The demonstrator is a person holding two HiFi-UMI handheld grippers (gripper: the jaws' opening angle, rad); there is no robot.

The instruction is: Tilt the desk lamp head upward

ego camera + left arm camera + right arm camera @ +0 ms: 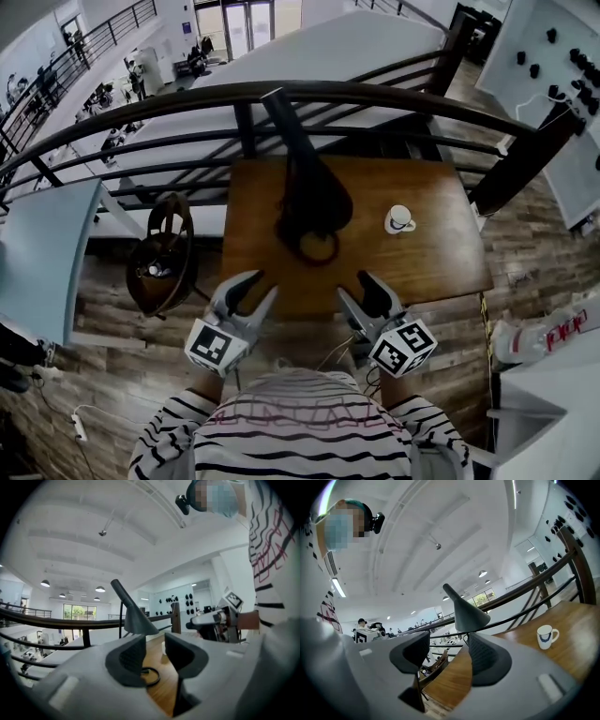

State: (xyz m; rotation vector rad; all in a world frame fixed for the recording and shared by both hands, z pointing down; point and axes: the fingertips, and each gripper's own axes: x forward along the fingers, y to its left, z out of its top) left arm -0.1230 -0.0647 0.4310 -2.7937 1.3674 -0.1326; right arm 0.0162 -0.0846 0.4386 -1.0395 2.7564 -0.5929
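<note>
The dark desk lamp [314,202] stands on the wooden table [441,253], cone head [138,620] facing downward.

Wood floor [122,366], dark railing [375,94], white ceiling [70,541] w/ pendant lights [45,582].

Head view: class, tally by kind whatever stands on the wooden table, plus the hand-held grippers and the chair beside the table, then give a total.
Desk lamp: 1
Cup: 1
Grippers: 2, the left gripper and the right gripper, both open with nothing between the jaws
Chair: 1
Total: 5
</note>
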